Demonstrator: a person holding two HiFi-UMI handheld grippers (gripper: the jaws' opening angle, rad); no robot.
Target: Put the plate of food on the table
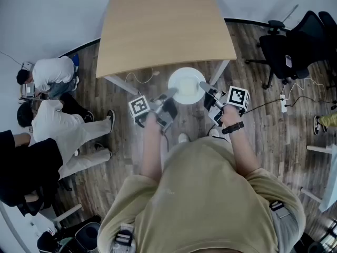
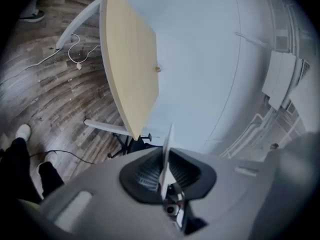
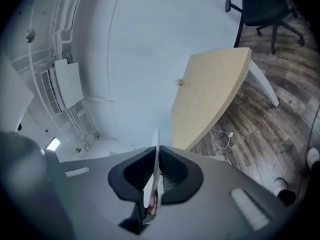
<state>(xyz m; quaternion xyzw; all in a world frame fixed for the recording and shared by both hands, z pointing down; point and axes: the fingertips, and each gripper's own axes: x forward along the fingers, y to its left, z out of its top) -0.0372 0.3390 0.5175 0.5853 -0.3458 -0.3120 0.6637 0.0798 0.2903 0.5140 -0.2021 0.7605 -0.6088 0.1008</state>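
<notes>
Round white plate (image 1: 185,86), plain all over. Rectangular wooden table (image 1: 163,28) is pale beige. Plank floor (image 1: 263,136) is dark brown-grey with streaky grain.

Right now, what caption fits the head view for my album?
The left claw and right claw pinch the white plate by its rim, beside the wooden table.

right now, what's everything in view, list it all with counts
table: one, light wood, ahead of the person
plate: one, white, held in the air just short of the table's near edge
office chairs: two, black, far right
people: three, two in white tops and one in black, left side
cable: one, white, floor by the table leg
power strip: one, white, floor at right
left hand-held gripper: one, grey, shut on the plate's left rim
right hand-held gripper: one, grey, shut on its right rim
</notes>
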